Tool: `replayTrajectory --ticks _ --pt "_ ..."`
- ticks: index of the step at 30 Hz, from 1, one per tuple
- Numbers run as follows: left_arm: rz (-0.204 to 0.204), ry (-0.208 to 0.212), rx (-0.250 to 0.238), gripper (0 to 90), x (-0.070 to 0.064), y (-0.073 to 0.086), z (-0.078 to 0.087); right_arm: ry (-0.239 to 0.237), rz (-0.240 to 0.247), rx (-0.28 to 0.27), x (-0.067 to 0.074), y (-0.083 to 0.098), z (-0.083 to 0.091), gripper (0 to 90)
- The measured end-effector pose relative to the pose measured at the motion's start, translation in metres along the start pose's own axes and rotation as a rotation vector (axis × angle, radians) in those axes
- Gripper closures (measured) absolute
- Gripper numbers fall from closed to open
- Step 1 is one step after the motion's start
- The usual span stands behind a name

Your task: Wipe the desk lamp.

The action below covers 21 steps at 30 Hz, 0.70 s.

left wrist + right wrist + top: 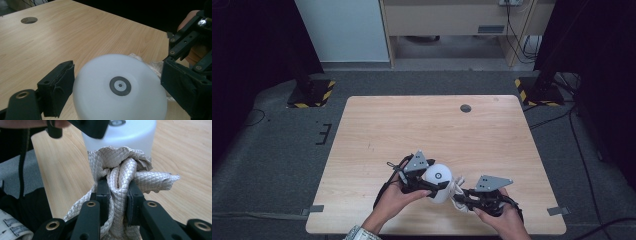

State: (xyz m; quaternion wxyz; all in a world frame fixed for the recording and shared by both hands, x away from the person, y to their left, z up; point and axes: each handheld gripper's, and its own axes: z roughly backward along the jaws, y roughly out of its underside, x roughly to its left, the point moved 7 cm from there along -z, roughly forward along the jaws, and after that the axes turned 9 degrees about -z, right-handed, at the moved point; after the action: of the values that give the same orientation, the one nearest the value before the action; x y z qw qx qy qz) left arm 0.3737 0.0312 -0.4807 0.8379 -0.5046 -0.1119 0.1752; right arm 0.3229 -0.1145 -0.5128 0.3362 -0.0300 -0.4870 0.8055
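- Two grippers are being worked at the near edge of the wooden table [377,125], with a white dome-shaped device [439,181] sitting between them.
- A quilted beige cloth [120,173] is being clamped tight by the right gripper [117,195], bunched against the device's side.
- Wide-set jaws of the left gripper [117,82] are being held around the device, the left pad touching or nearly so.
- Wiping is judged the coming move, the cloth lying directly beside the device.
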Motion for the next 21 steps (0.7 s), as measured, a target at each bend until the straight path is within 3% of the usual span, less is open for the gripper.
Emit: replayTrajectory --ticks 4,9,11,13,21 --pt "0.005 0.002 -0.003 15.7 0.002 0.000 0.002 -0.005 0.010 -0.014 0.005 -0.004 0.005 76.4" --pt "0.000 -0.034 0.005 21.5 0.008 0.001 0.008 0.005 0.015 -0.002 0.003 -0.001 0.002 76.3" --pt "0.018 -0.021 -0.003 24.4 0.009 0.002 0.008 0.007 0.011 0.003 0.002 0.001 0.000 76.2" --pt "0.008 -0.010 -0.006 28.7 0.007 0.001 0.008 0.005 0.014 0.009 0.003 0.001 -0.001 76.2" --pt "0.007 -0.009 0.005 30.1 0.008 0.001 0.009 -0.008 0.032 -0.006 0.012 -0.007 0.001 76.4"
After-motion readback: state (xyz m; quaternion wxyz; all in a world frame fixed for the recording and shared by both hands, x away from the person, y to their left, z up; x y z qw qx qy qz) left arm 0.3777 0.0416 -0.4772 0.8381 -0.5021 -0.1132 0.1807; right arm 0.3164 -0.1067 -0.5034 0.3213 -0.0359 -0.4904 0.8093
